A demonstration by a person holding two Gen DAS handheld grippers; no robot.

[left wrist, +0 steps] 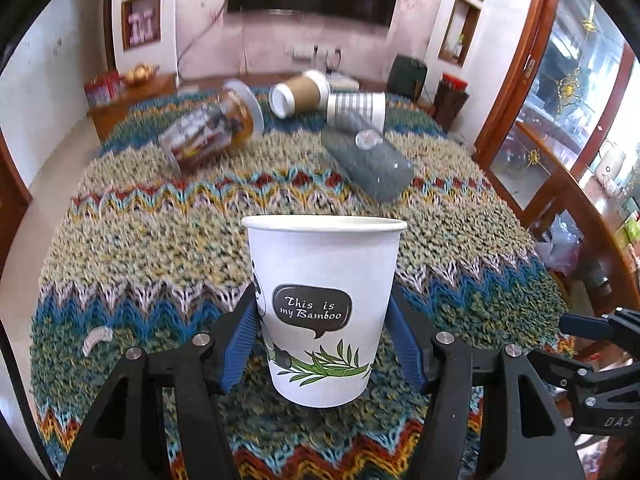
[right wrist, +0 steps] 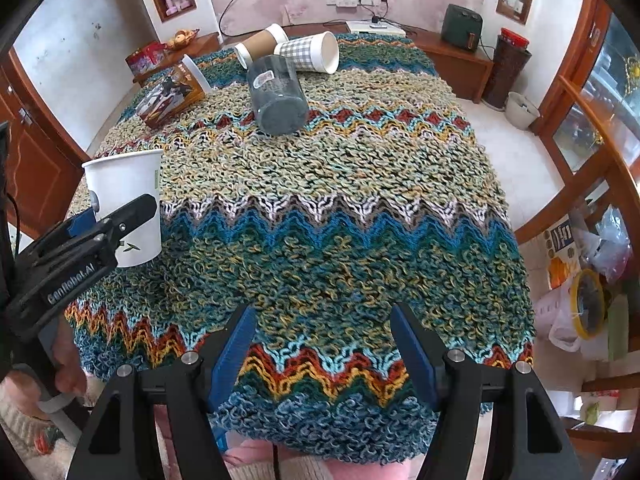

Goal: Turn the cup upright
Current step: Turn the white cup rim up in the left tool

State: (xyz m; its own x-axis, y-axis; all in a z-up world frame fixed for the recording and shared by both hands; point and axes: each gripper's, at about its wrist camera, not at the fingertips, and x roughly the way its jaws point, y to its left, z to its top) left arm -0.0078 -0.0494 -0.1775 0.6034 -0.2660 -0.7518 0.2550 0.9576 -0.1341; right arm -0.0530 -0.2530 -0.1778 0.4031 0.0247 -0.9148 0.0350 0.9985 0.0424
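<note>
A white paper cup (left wrist: 324, 304) printed "This is my Bamboo" stands upright, mouth up, on the knitted cloth (left wrist: 160, 240). My left gripper (left wrist: 324, 320) has its blue pads on both sides of the cup and is shut on it. The same cup (right wrist: 128, 200) shows at the left in the right wrist view, with the left gripper's finger (right wrist: 128, 216) across it. My right gripper (right wrist: 324, 336) is open and empty above the near part of the cloth (right wrist: 320, 200).
Four cups lie on their sides at the far end: a clear printed cup (left wrist: 212, 132), a brown sleeved cup (left wrist: 300, 92), a checked paper cup (left wrist: 356, 110) and a grey cup (left wrist: 368, 160). Wooden cabinets (left wrist: 560, 120) stand to the right.
</note>
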